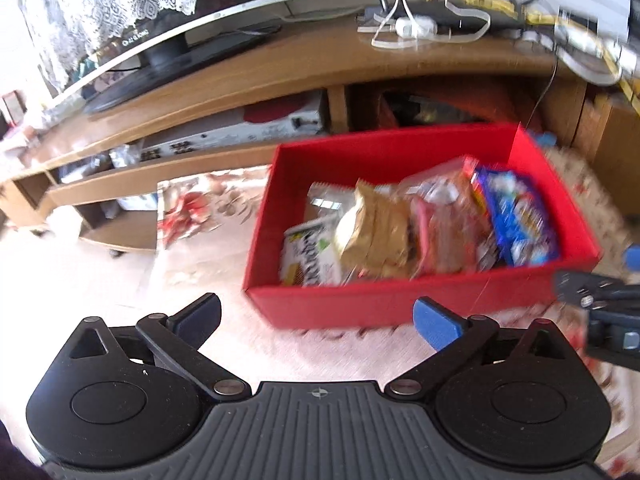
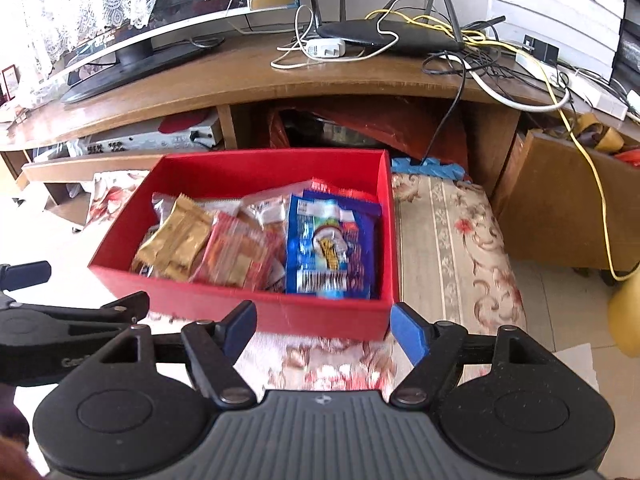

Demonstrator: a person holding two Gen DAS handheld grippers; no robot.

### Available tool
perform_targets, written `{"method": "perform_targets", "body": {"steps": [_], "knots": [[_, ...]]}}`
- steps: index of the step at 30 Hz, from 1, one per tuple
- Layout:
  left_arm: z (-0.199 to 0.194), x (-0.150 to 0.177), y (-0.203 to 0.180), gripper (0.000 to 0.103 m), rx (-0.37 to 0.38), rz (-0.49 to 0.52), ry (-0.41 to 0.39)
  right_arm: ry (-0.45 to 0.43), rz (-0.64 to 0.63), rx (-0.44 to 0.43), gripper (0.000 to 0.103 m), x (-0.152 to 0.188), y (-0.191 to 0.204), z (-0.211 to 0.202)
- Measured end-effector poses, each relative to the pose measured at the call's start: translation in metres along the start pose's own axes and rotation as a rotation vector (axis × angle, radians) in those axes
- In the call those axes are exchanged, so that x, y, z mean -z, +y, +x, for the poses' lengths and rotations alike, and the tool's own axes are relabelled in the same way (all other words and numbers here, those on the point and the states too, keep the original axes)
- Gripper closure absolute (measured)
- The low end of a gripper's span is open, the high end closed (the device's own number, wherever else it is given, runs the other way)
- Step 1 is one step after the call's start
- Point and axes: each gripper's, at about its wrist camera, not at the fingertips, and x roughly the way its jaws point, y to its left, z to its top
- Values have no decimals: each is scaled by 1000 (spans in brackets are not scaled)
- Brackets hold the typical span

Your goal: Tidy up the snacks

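In the left wrist view, the left gripper (image 1: 316, 318) is spread wide and empty before the red box (image 1: 420, 300) on the rug (image 1: 100, 280). In the right wrist view, the right gripper (image 2: 324, 326) gapes empty; the blue packet (image 2: 332, 244) by the box's right wall looks light, crinkly, slippery, best pinched at its sealed edge.
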Motion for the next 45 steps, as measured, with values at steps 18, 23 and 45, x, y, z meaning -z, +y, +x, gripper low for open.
{"method": "perform_targets", "body": {"steps": [18,23,45], "knots": [[-21,38,0,0,46,-33,14,61,6,12,31,44,5,-15],[-25,47,1,0,70,-41,29,66,10,8,31,51,5,-19],[-39,87,-5,2,125,-49,90,117,5,30,31,87,4,-39]]}}
